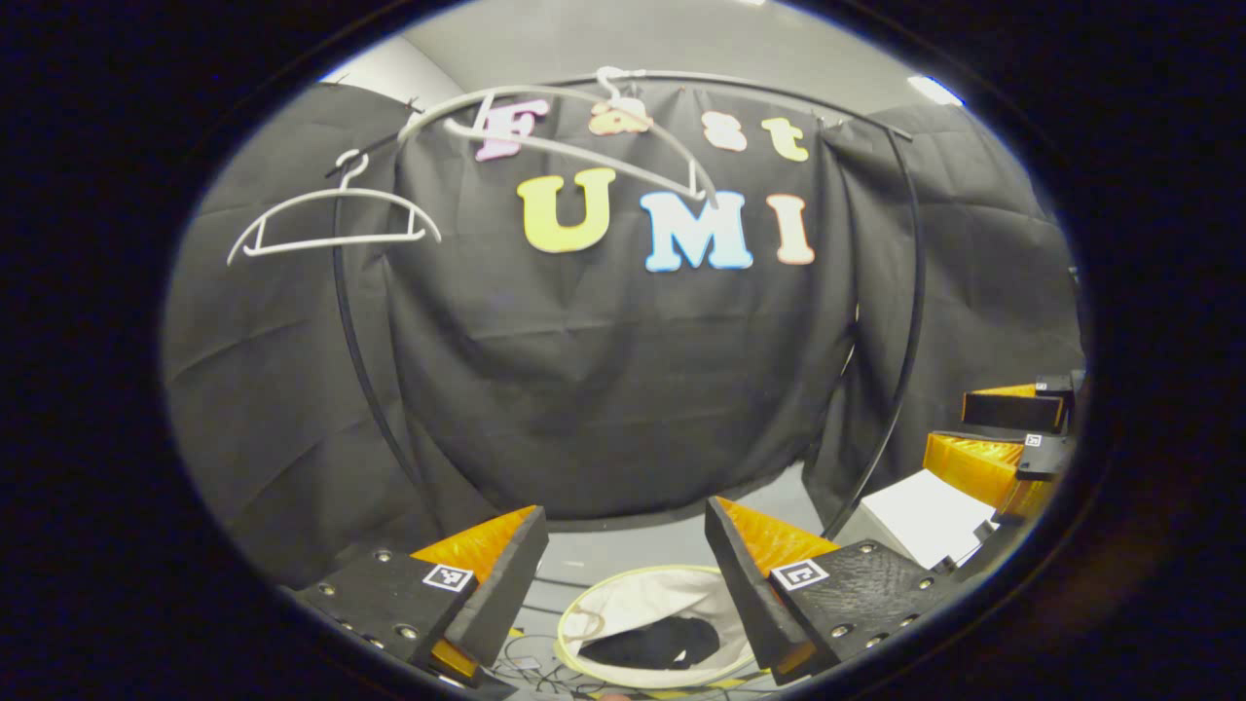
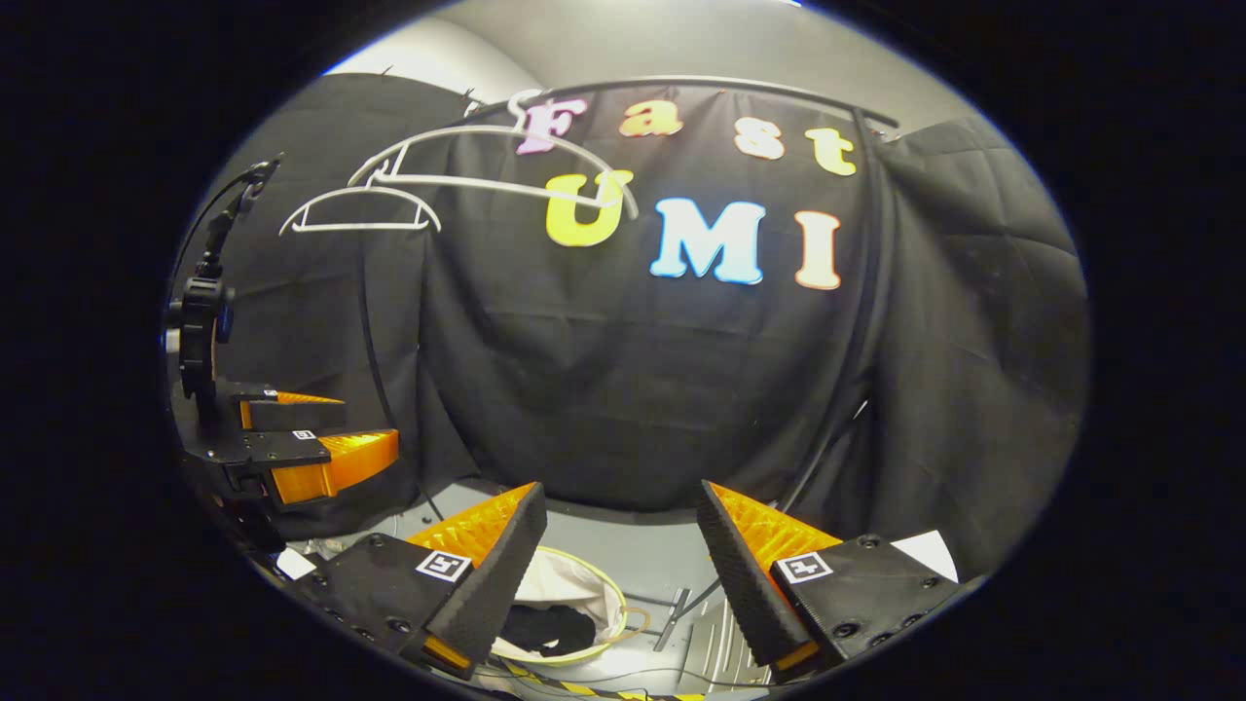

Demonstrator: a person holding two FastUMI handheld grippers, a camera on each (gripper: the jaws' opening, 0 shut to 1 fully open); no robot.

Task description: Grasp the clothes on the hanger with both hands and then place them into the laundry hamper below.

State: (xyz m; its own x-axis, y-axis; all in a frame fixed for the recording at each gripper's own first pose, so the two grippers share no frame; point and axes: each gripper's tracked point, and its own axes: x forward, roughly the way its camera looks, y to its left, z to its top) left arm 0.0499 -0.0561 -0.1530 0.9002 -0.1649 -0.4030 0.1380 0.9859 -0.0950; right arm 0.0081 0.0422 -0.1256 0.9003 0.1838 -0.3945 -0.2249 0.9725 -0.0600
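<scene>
Both hand-held grippers — left (image 1: 623, 574), right (image 2: 618, 565) — are hanging open and empty over the laundry hamper (image 1: 623, 584), where what looks like dark clothes (image 1: 650, 643) are lying — hangers (image 1: 331, 219) bare.

Dark garment (image 1: 650, 643) is lying crumpled in the bottom of the laundry hamper (image 1: 584, 623); in the right gripper view the garment (image 2: 550, 626) is showing as a black heap against the hamper's (image 2: 604, 584) pale lining. Hamper is standing open on the floor, round, white-walled with a yellow rim. Two white hangers are hanging bare from the black rail: one (image 1: 331, 219) level at the left, the other (image 1: 574, 136) tilting steeply beside it.
</scene>
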